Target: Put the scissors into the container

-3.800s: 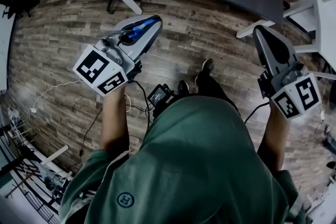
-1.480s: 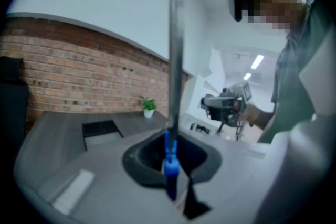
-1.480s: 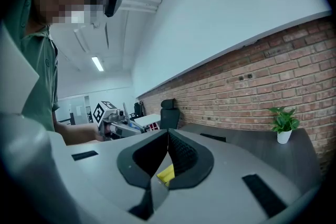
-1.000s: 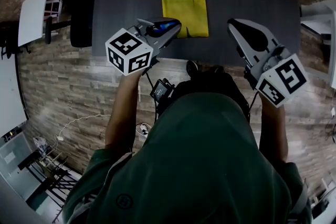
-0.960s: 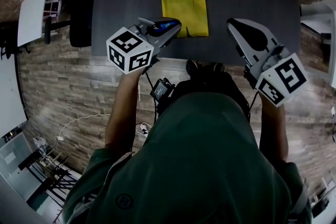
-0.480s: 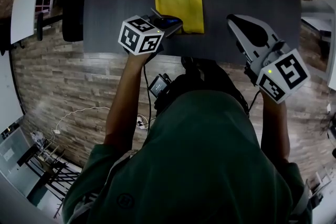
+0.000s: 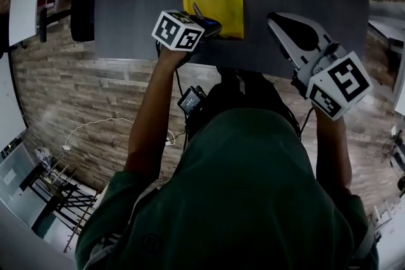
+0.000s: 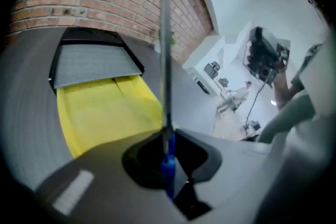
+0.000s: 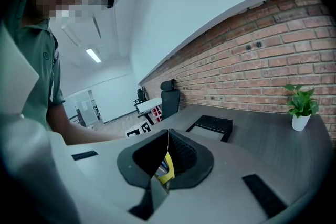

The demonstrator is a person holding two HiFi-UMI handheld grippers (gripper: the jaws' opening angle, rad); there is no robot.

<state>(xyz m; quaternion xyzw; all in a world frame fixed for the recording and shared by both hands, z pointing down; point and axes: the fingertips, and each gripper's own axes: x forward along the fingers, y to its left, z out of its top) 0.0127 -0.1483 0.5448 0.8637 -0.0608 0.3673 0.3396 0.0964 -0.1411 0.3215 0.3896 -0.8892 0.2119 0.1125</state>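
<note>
Here the left gripper [image 7: 209,26] clamps its jaws on the scissors [image 8: 166,113] by the blue handle [image 8: 167,162], blades [image 8: 166,34] toward twelve o'clock; probably stiff, light, slippery steel. The right gripper [image 7: 276,18] has jaws together, empty.

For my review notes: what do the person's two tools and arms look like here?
Both the left tool and right tool are grey, wedge-shaped shells with a dark recess at the jaws. Each carries a white cube printed with black square markers, and a black cable trails from each. The person wears a green short-sleeved shirt.
</note>
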